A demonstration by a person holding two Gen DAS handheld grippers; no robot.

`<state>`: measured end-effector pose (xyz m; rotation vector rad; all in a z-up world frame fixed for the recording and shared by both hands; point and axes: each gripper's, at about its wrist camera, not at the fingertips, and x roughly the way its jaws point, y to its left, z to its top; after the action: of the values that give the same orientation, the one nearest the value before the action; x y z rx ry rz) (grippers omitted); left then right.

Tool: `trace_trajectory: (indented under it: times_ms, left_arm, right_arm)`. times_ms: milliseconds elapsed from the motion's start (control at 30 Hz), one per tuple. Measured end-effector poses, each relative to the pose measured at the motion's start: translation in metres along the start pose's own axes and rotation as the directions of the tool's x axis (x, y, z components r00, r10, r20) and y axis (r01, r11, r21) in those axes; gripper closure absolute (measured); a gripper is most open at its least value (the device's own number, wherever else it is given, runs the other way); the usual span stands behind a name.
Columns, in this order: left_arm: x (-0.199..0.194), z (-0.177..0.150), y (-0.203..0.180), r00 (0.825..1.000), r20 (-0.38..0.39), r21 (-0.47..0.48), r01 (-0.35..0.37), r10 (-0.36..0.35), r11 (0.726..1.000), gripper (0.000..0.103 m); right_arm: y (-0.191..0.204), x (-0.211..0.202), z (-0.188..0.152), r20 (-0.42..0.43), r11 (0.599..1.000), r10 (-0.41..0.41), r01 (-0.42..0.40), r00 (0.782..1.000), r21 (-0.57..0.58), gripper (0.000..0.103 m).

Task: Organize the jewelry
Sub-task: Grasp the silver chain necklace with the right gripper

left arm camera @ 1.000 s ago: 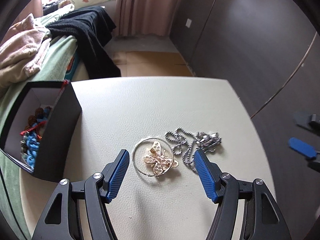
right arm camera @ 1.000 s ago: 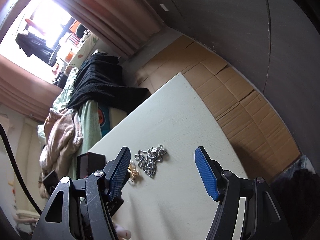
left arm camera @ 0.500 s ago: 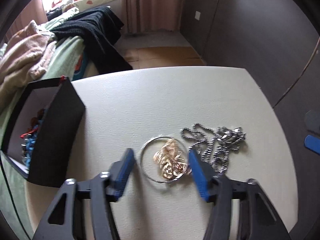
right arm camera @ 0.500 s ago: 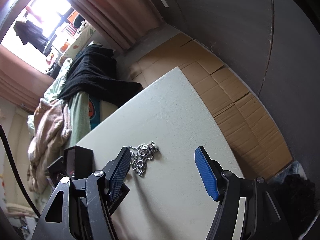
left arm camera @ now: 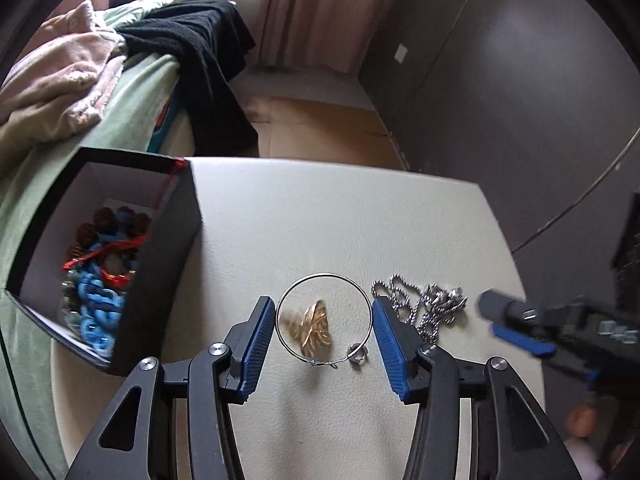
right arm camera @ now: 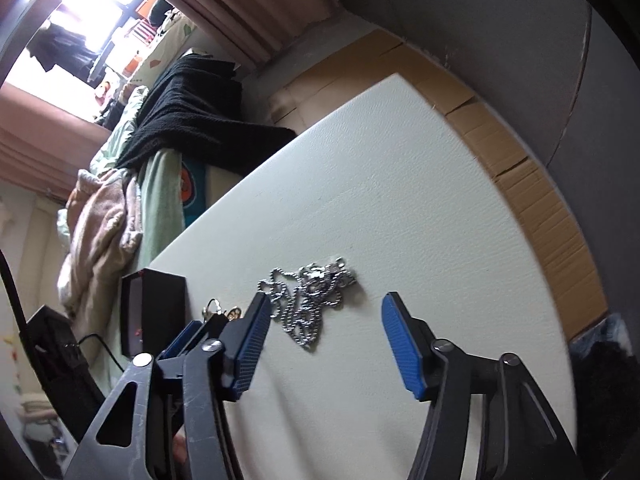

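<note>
No readable writing shows. The left claw (left arm camera: 323, 322), fingers apart, brackets the hoop earring (left arm camera: 322, 317) on the bench (left arm camera: 320, 220); the right claw (right arm camera: 322, 322), also apart, hovers near the silver chain (right arm camera: 310, 300).

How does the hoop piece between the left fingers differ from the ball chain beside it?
The hoop earring is one thin open ring with a gold charm inside; the ball chain is a bunched heap of silver beads. The hoop earring lies between the open left gripper; the ball chain lies ahead of the open right gripper. Both rest on the white table, outside the black box.
</note>
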<state>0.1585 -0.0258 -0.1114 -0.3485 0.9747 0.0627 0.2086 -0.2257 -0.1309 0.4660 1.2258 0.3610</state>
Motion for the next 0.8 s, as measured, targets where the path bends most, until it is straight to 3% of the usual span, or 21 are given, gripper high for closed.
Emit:
trace_trajectory:
  times_ms: [267,367,600,800]
  left_arm:
    - [-0.028,0.007,0.013,0.997,0.060,-0.048,0.054,-0.051,0.997,0.051]
    - [-0.037,0.010,0.019,0.995,0.079,-0.066,0.069,-0.064,0.995,0.051]
    - [-0.053,0.012,0.037,0.991,0.115,-0.107,0.088,-0.075,0.990,0.051]
    - [-0.059,0.014,0.052,0.988,0.130,-0.143,0.104,-0.086,0.984,0.051]
  right_arm:
    - [0.000,0.032,0.000,-0.052,0.997,0.056,-0.054,0.997,0.052,0.064]
    - [0.005,0.036,0.003,-0.034,0.998,0.046,-0.045,0.998,0.044,0.064]
    - [0.025,0.038,0.007,0.050,0.997,-0.071,0.071,0.996,-0.006,0.064]
    - [0.048,0.046,0.005,0.130,0.965,-0.226,0.240,0.965,-0.103,0.064]
